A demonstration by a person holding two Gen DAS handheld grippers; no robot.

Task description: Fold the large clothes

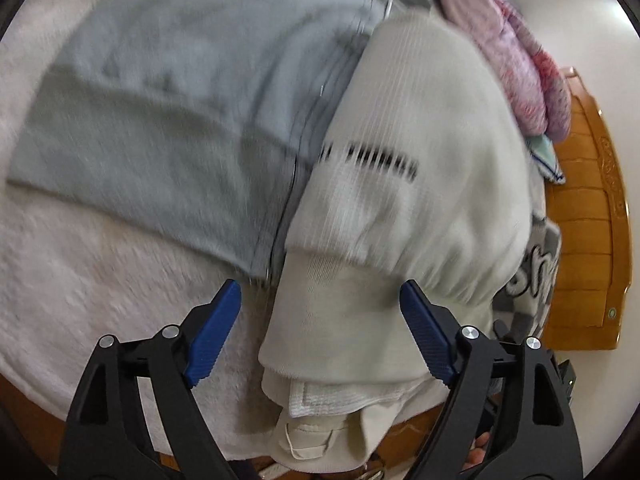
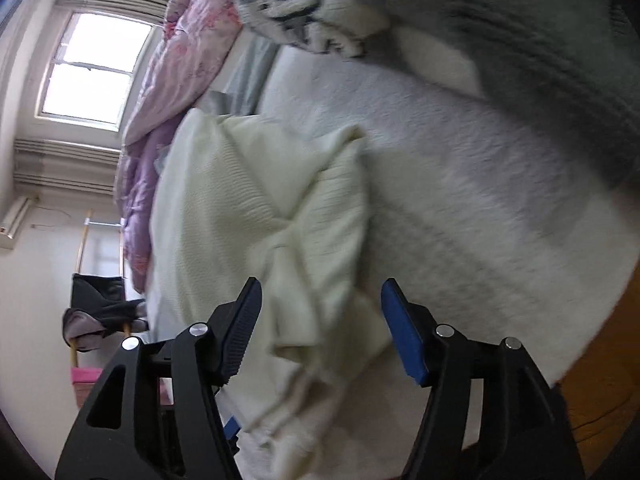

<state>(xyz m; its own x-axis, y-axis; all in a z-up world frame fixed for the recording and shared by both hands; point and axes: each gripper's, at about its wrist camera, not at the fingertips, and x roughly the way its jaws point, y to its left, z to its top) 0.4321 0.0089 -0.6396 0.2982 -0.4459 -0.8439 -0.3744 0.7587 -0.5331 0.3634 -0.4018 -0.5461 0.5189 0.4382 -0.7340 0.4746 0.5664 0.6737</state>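
Blue-padded left gripper point(image 1: 320, 320) stands wide apart around the ribbed cuff of the cream knitted sweater point(image 1: 420, 168), which overlaps a light blue zip jacket point(image 1: 168, 112) on the white fleecy blanket point(image 1: 100, 280). Right gripper point(image 2: 320, 324), likewise spread, straddles bunched cream knit.

Lettering appeared only on the grey-and-white knit point(image 1: 536, 276), at the right edge of the left wrist view, where large white characters outlined in black showed a partial "on" or "sn"; the rest was hidden by the cream sweater point(image 1: 420, 152). In the right wrist view the same knit point(image 2: 304, 16) bore black-outlined strokes too blurred to read. The wooden board point(image 1: 588, 216) carried a carved strip that was not legible.
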